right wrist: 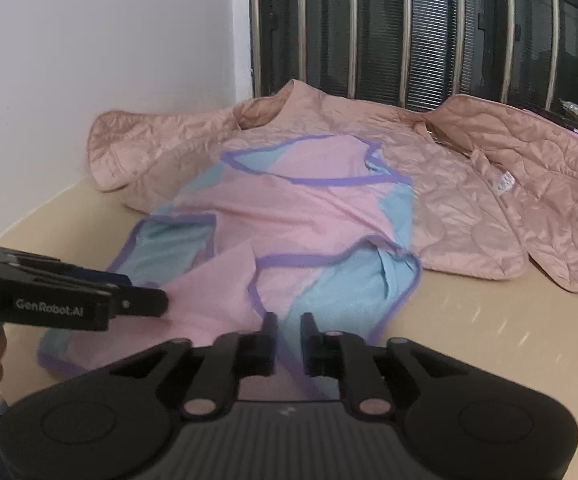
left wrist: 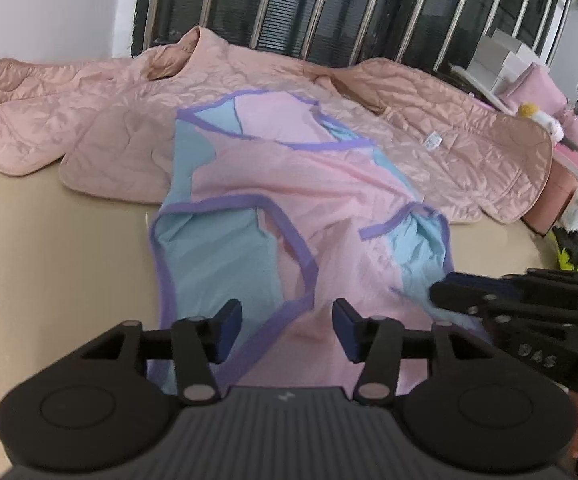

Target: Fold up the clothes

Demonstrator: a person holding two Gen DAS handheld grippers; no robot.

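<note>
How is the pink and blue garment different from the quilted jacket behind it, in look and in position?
The pink and blue garment is thin, smooth cloth with purple trim; the quilted jacket is puffy, shiny and one dusty pink colour. The garment lies nearer, reaching under both tongs; the jacket lies farther back, by the window bars. The garment's far end overlaps the jacket. Both are spread out, unfolded, on the beige surface.

Bare table [right wrist: 489,320] lies open right of the pink-and-blue top [right wrist: 289,216]; the quilted jacket [right wrist: 469,168] blocks the back, the wall [right wrist: 109,60] (and window bars [right wrist: 409,32]) closes beyond it.
</note>
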